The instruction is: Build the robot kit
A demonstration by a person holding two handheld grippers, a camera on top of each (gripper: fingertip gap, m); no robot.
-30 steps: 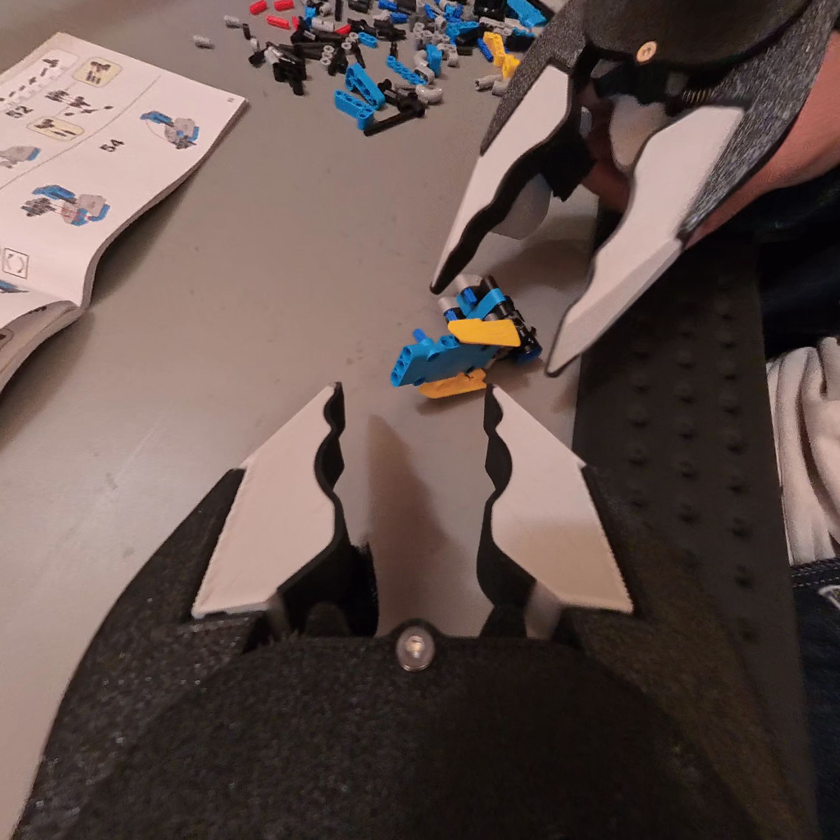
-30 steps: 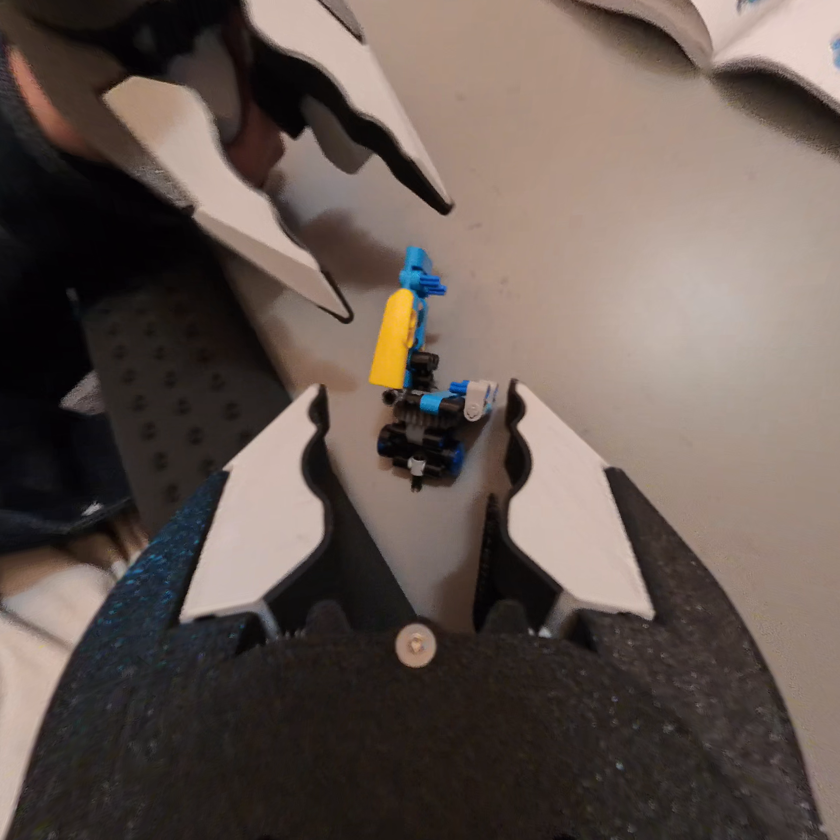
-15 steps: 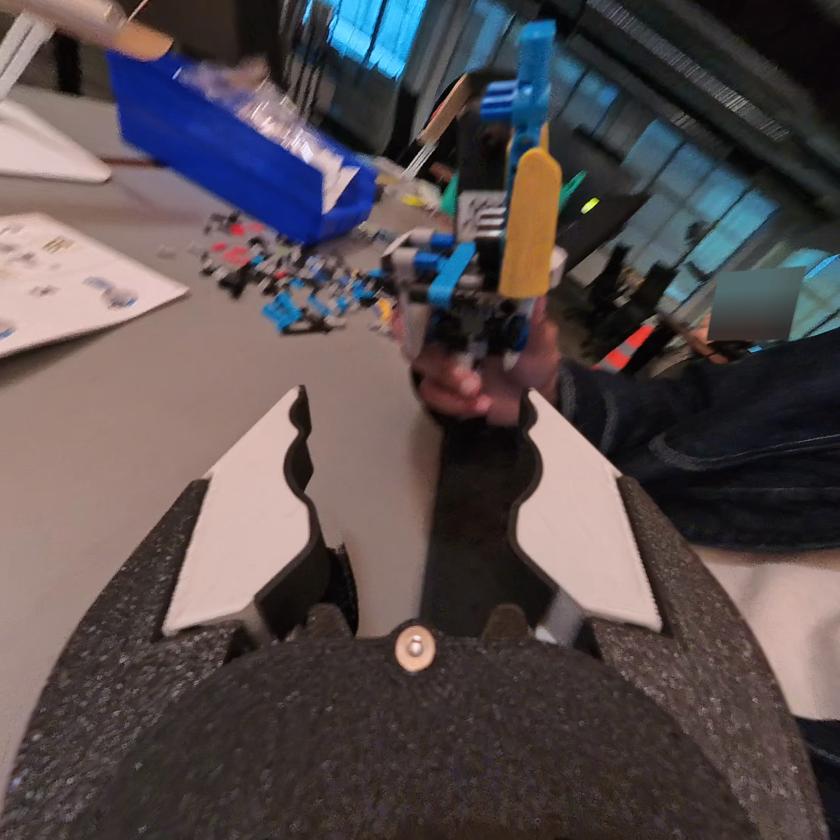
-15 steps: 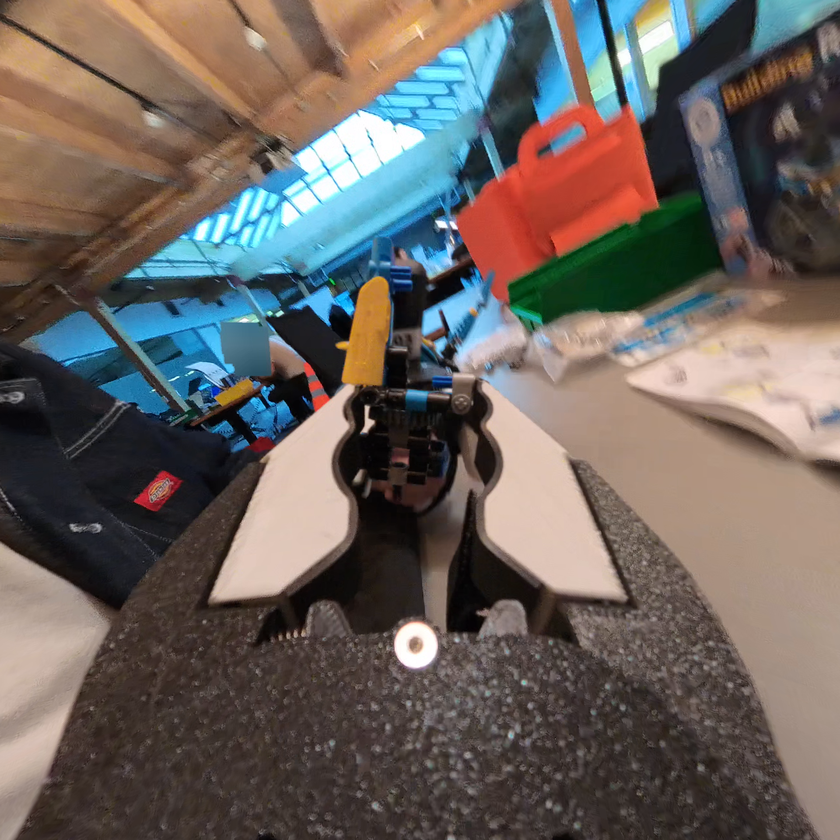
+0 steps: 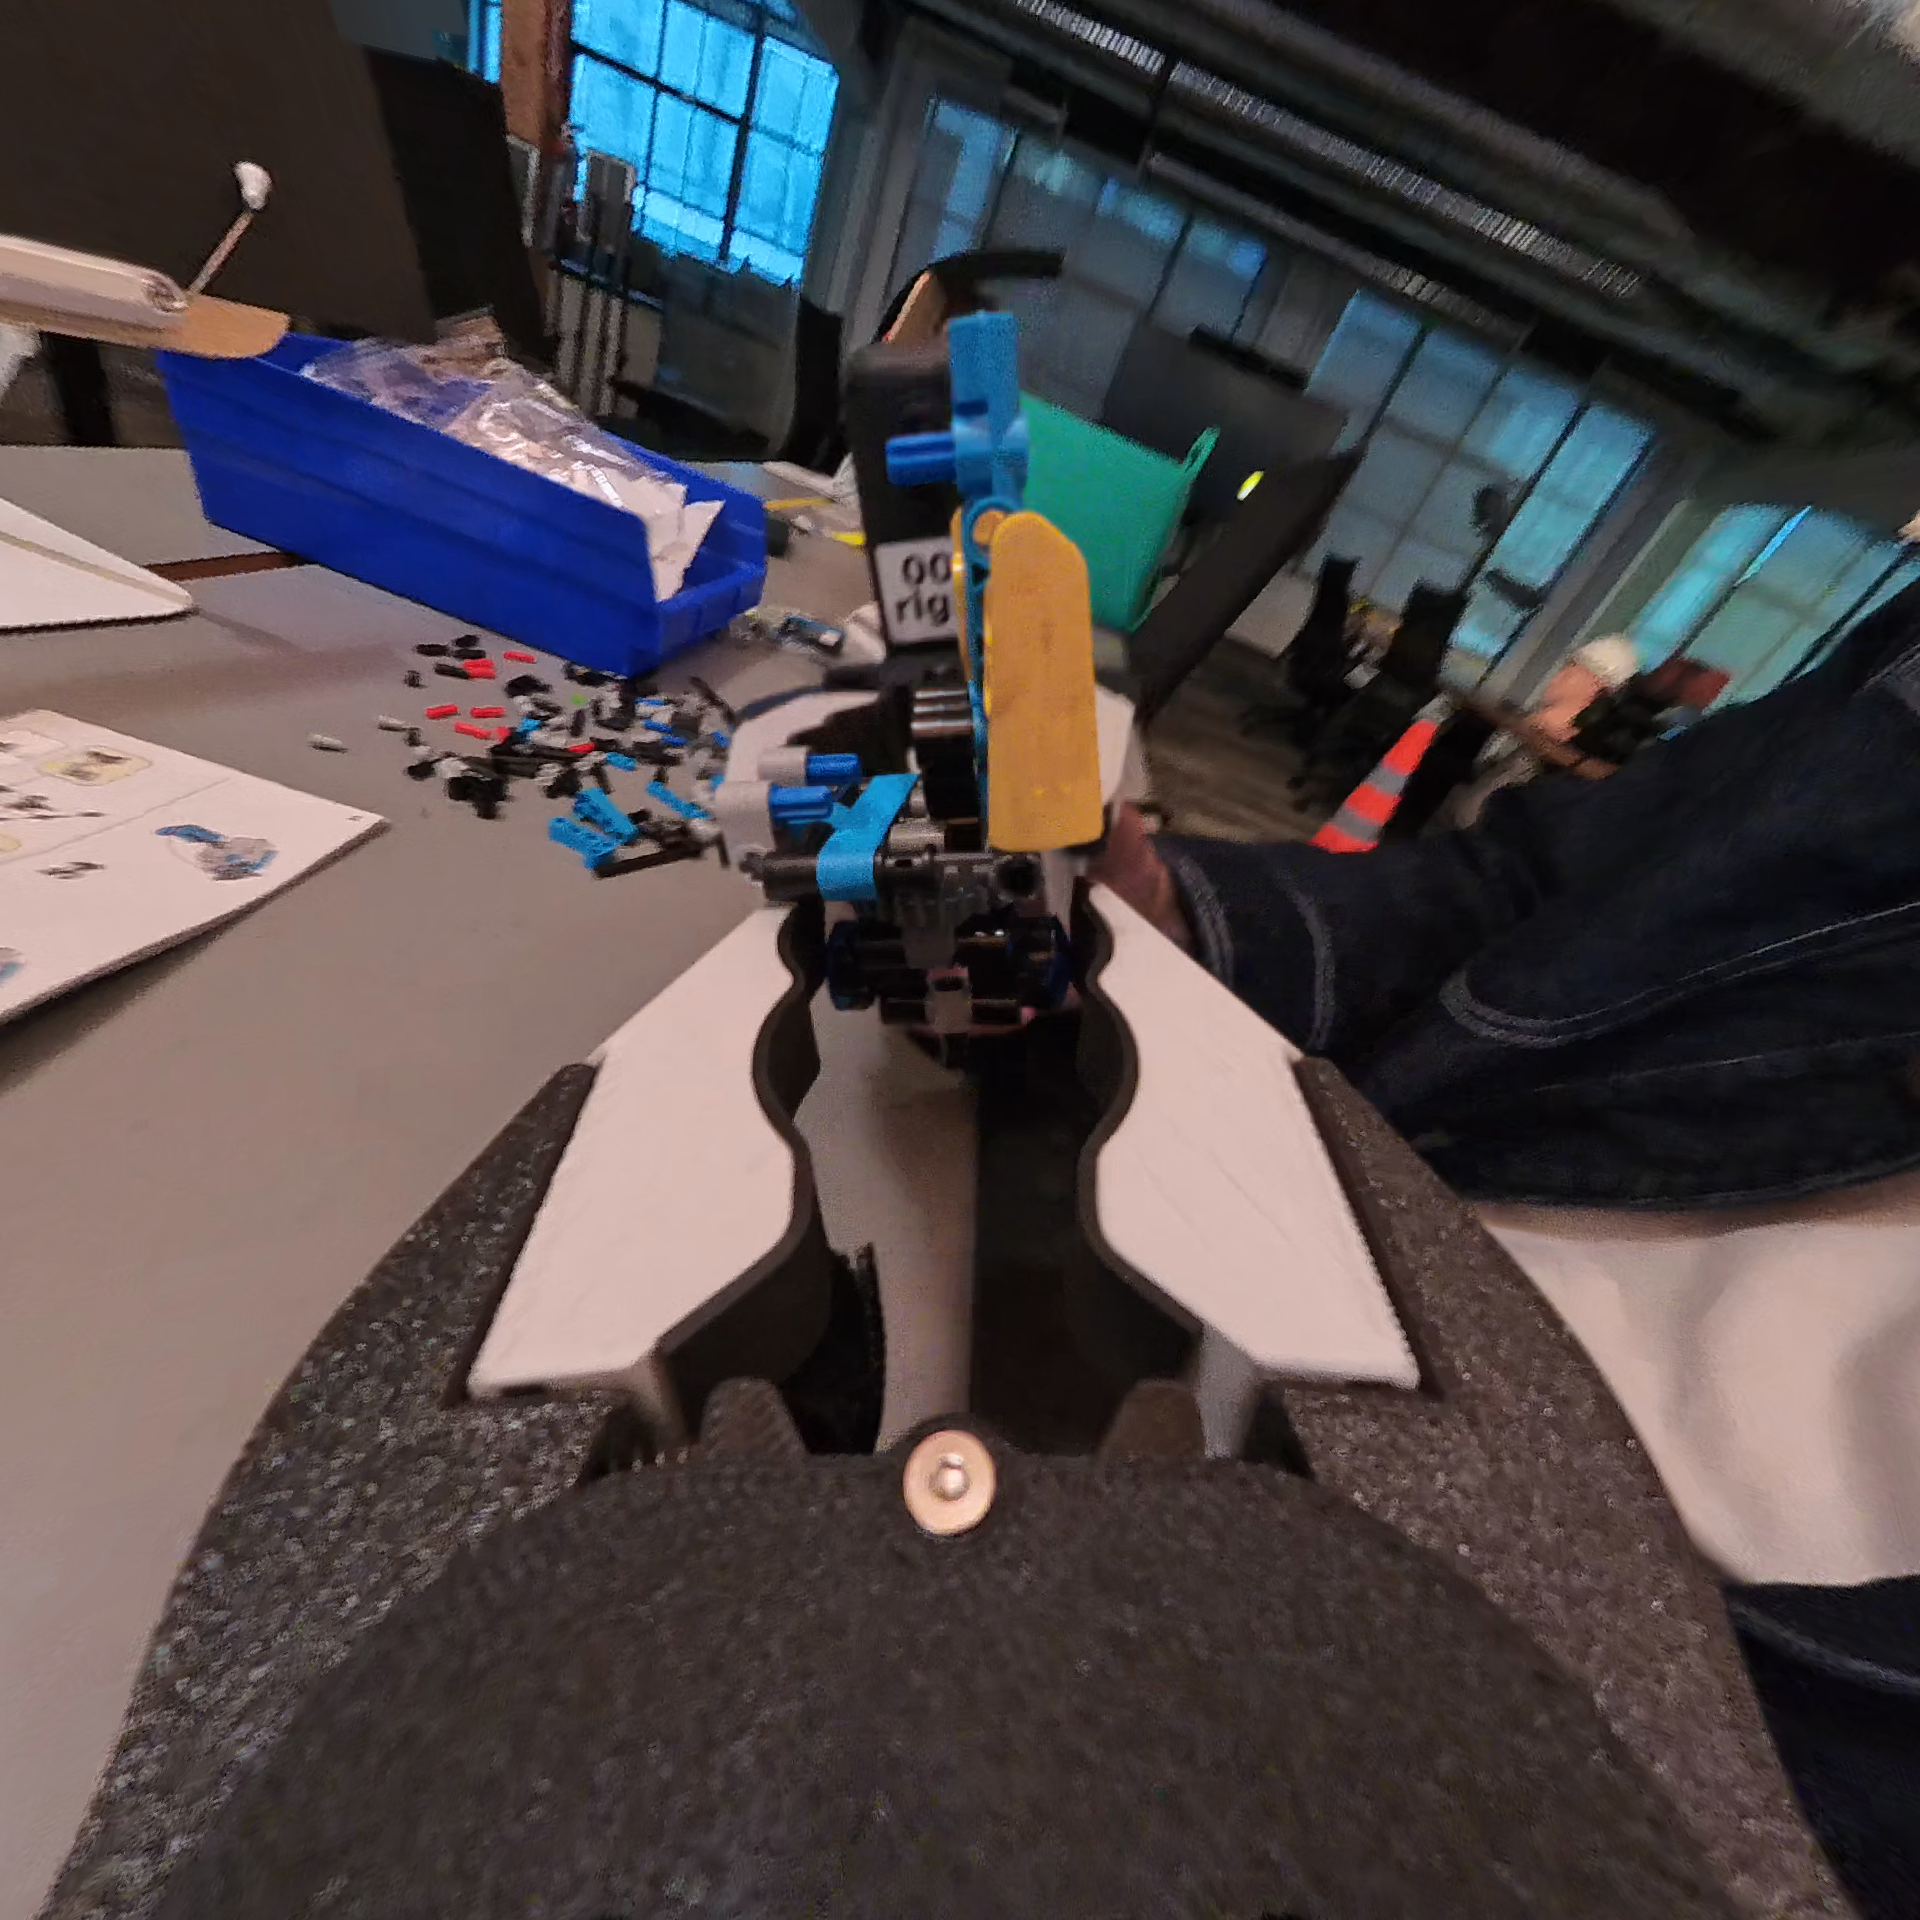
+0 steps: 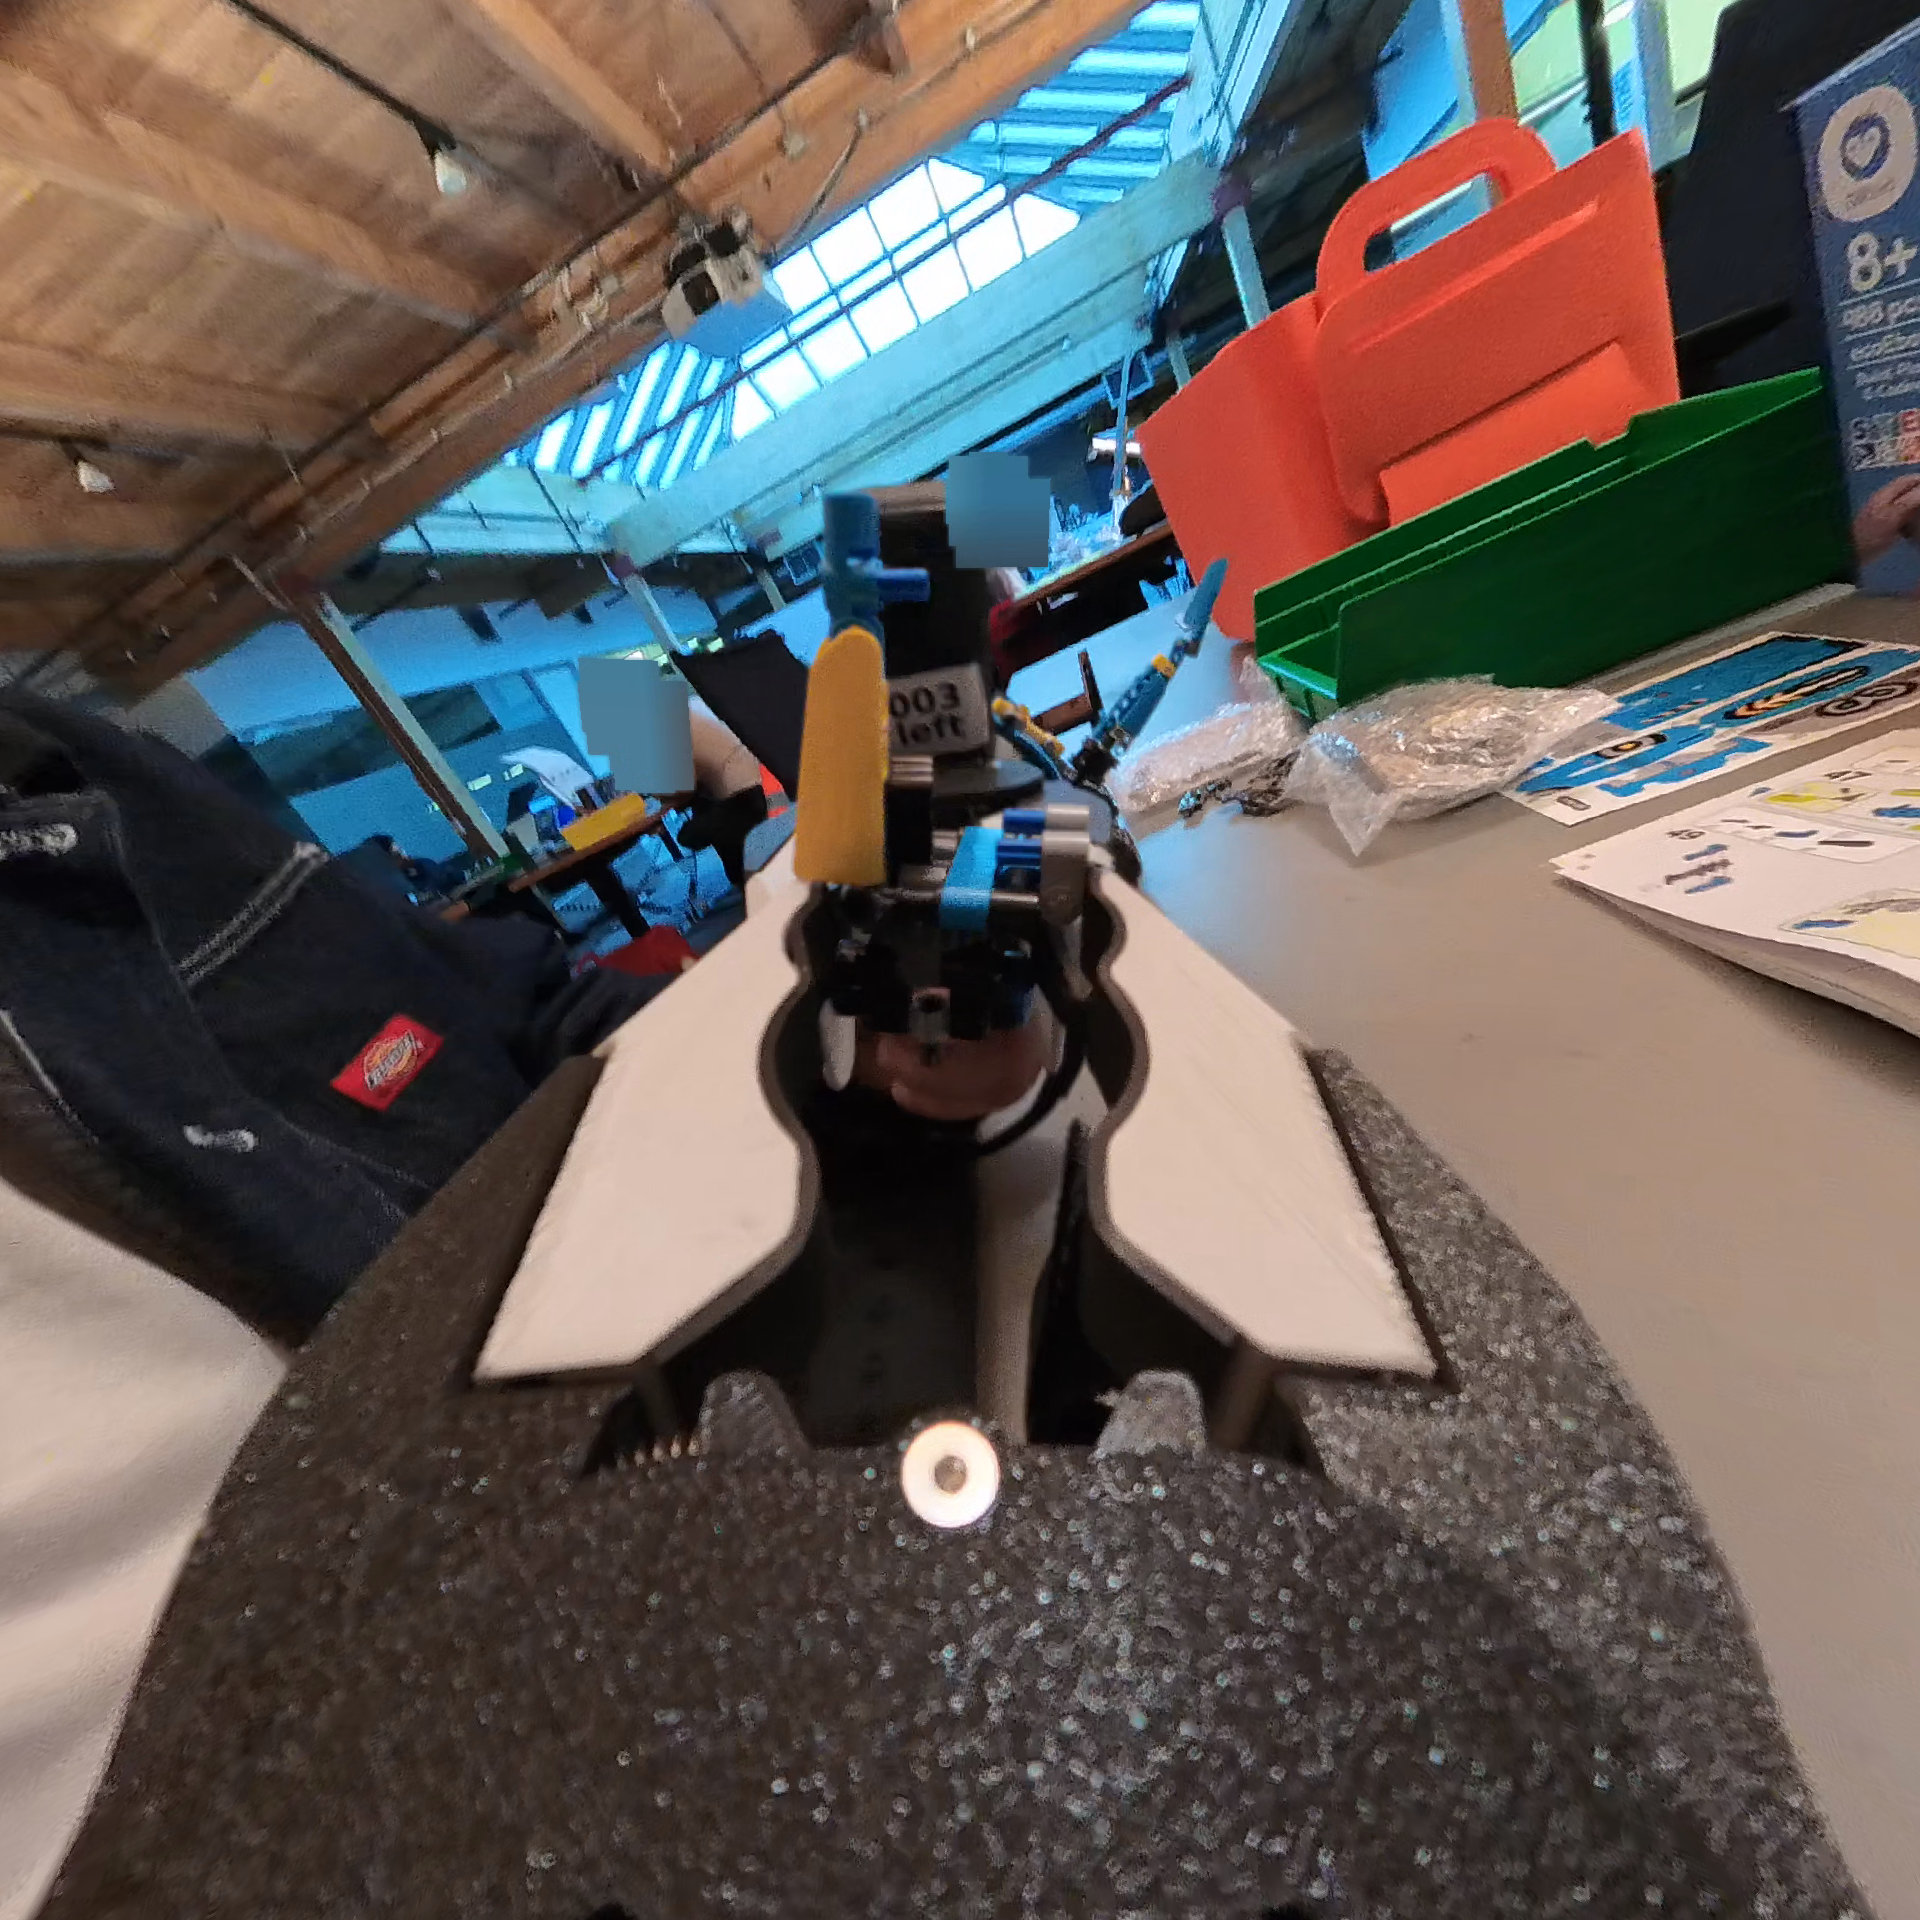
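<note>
Both grippers' fingers (image 5: pixel 774 966) clamp the labelled brick model (image 6: pixel 914 914).

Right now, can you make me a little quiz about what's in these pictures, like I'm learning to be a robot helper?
1. True or false: the brick model lies flat on the table.
2. Pick one: the bin behind the loose pieces is A) green, B) blue, C) orange.
3. Fill the gap: the tall flat panel on the model is coloured ____.

Key
1. False. It stands upright in the air, between the fingers of the right gripper.
2. B.
3. Yellow.
</note>
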